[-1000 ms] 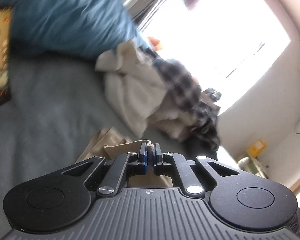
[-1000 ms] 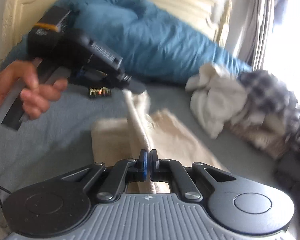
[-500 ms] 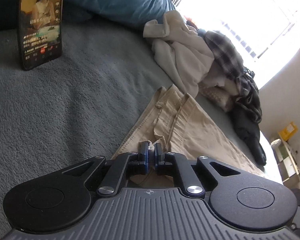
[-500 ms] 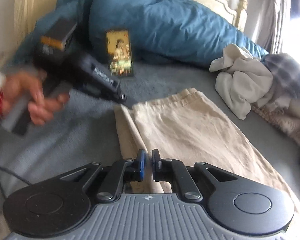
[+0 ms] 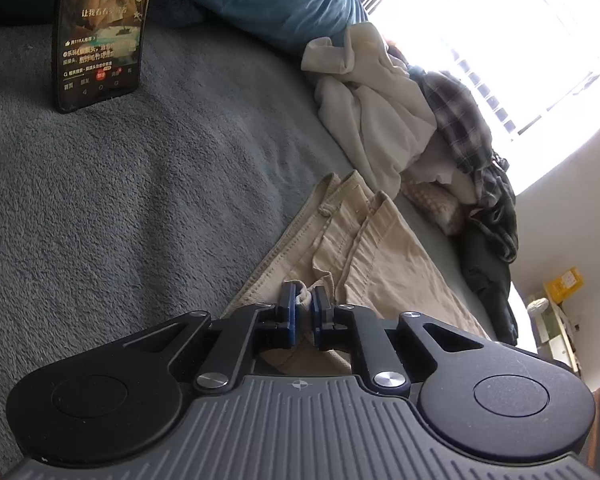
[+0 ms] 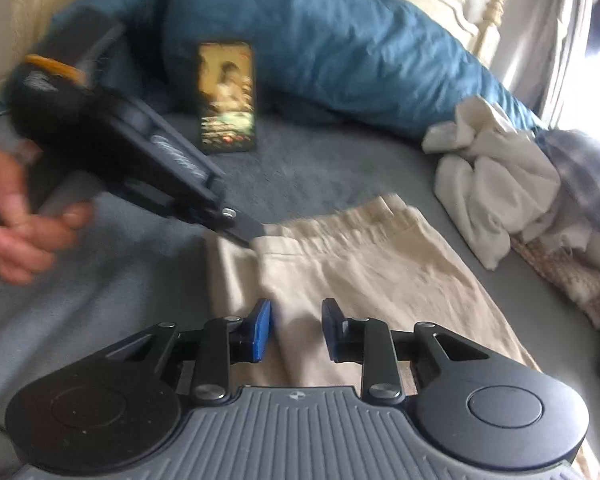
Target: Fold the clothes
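Beige trousers (image 5: 380,256) lie flat on the grey blanket, waistband towards the phone. My left gripper (image 5: 303,306) sits low at the waistband's near corner. Its jaws are opening, and a small nub of the beige cloth still fills the narrow gap between its pads. The right wrist view shows that gripper's tip (image 6: 252,236) on the waistband of the trousers (image 6: 360,264), held by a hand (image 6: 16,232). My right gripper (image 6: 296,320) hovers over the trousers' left side. Its jaws are opening and stand apart, with cloth lying below them and nothing pinched.
A phone (image 5: 100,36) with a lit screen stands propped against the blue duvet (image 6: 340,40). A heap of unfolded clothes (image 6: 496,184), white and plaid, lies at the right of the bed. Grey blanket (image 5: 120,200) spreads left of the trousers.
Both grippers came down with the trousers, which now lie spread on the bed. The right jaws let go of the cloth and parted. The left jaws loosened slightly.
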The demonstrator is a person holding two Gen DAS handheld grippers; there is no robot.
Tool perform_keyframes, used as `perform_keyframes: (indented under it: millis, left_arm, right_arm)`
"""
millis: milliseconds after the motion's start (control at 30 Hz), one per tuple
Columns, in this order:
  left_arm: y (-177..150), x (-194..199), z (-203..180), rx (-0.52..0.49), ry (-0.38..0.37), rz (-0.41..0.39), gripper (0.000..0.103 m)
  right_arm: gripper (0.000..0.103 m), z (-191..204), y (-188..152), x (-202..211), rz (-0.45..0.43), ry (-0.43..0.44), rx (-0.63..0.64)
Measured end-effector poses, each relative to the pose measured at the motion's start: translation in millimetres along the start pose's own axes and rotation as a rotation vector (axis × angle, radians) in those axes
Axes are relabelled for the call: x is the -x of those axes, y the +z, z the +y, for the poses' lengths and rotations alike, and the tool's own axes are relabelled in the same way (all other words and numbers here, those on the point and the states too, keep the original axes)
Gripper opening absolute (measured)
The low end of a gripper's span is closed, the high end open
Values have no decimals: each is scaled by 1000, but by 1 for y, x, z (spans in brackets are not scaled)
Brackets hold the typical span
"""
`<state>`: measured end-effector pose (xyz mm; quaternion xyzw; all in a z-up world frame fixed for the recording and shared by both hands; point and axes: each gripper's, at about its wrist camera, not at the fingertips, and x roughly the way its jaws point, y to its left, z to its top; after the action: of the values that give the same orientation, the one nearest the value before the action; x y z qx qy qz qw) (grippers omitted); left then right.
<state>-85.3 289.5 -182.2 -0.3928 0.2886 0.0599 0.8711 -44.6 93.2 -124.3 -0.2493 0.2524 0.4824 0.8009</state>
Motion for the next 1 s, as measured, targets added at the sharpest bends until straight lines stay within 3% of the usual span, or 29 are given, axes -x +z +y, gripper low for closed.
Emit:
perform_keyframes:
  millis: [33,267,500,700,867,1000]
  left_arm:
    - [0,0,1,5,-3,0,10]
    - [1,-2,5,35,-17,4,10]
    - [1,-1,10,71,-36,7,10]
    - [1,1,19,144,-67,17,10]
    - [5,4,31,249,-126,32,9]
    - [7,5,37,311,-172,47,15]
  right_arm:
    - [4,-4,1,0,-6,-4,-34]
    - [4,-17,15,20,-112,15,-133]
    - [4,2,16,30,-171,56,-88]
    - [4,14,5,7,-83,51,-76]
    - [4,18,3,2,-61,55,-88]
    - [9,18,2,-3,-23,59,-104]
